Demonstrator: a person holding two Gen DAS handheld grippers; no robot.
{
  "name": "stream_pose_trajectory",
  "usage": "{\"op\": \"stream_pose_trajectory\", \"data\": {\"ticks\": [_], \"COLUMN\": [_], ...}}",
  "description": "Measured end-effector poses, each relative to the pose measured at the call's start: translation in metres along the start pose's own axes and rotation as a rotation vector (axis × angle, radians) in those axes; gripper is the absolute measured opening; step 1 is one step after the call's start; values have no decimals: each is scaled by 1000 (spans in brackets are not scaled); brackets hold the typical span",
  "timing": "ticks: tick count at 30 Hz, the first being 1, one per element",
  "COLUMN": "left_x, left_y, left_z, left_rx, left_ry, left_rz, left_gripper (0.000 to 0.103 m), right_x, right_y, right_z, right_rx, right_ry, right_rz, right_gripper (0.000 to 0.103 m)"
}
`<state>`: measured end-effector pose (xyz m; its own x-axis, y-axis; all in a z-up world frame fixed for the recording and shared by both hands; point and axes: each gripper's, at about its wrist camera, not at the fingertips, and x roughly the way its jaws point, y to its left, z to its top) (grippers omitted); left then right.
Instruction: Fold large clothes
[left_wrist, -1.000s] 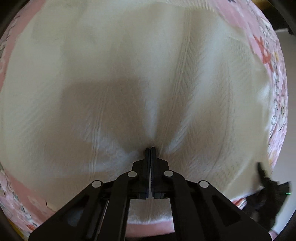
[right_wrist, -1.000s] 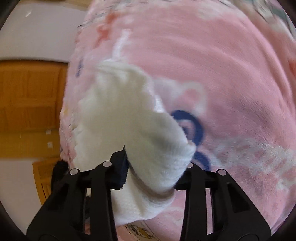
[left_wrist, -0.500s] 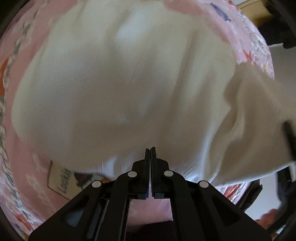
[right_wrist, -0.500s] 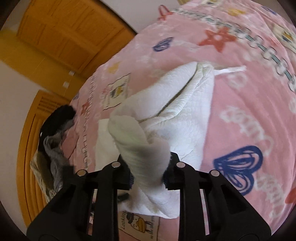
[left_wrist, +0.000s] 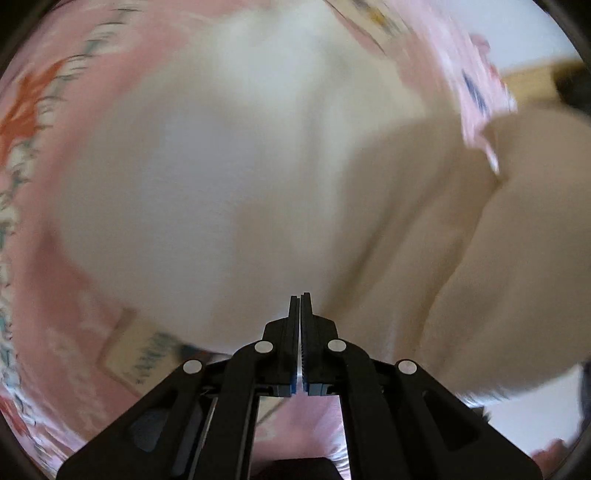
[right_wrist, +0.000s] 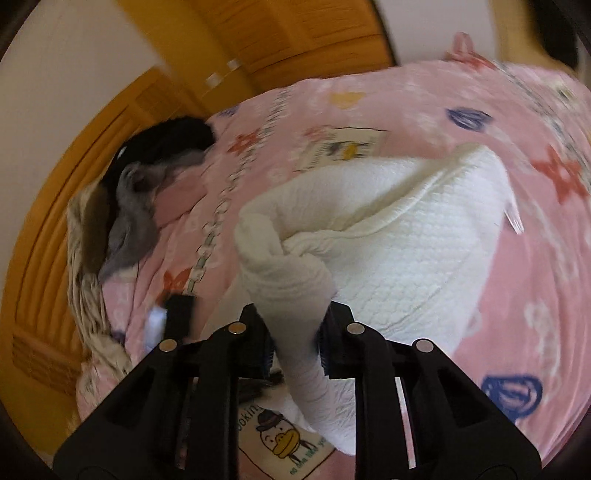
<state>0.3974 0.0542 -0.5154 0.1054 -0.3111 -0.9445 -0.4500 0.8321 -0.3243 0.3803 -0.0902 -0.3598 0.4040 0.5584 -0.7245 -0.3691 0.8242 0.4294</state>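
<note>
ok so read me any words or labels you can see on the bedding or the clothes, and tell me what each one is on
"ookin": partial word, cut off by the right gripper, on the duck patch of the pink blanket.
Green text along that patch's lower edge: too small to read.
Patch further back: blurred, unreadable.
Left wrist view patch: blurred, unreadable.
White garment: no text.

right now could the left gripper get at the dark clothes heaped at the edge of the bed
Probably not as it stands. The left gripper is shut and faces the white knit garment, which fills its view. The dark clothes pile lies apart across the pink blanket; it would have to swing over.
</note>
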Motion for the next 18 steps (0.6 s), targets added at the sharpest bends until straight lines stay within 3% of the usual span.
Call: {"op": "stream_pose_trajectory", "data": {"ticks": [2, 4, 6, 9, 11, 12, 13, 18], "left_x": [-23, -25, -12, 22, 25, 17, 5, -46], "left_y": [34, 61, 102, 130, 148, 162, 174, 216], "left_z": [13, 24, 38, 47, 50, 51, 53, 71], "left_rx": [-6, -1, -20, -13, -70, -124, -155, -173], "left_ry": [-52, -41, 26, 127, 154, 143, 115, 39], "left_rz": [78, 124, 94, 26, -53, -107, -97, 23], "left_gripper": [1, 1, 1, 2, 2, 2, 2, 2], "right_x": [11, 27, 43, 87, 113, 122, 132, 153], "right_y": [19, 43, 63, 84, 96, 100, 101, 101], "right_z": [1, -1, -4, -18, -31, -36, -41, -70], "right_rx": [-37, -78, -117, -136, -166, -176, -169, -137], "right_ry": [14, 31, 54, 150, 190, 199, 219, 276], "right_rz": [31, 66, 89, 127, 124, 113, 109, 83], "right_gripper": [18, 18, 18, 18, 17, 17, 17, 17]}}
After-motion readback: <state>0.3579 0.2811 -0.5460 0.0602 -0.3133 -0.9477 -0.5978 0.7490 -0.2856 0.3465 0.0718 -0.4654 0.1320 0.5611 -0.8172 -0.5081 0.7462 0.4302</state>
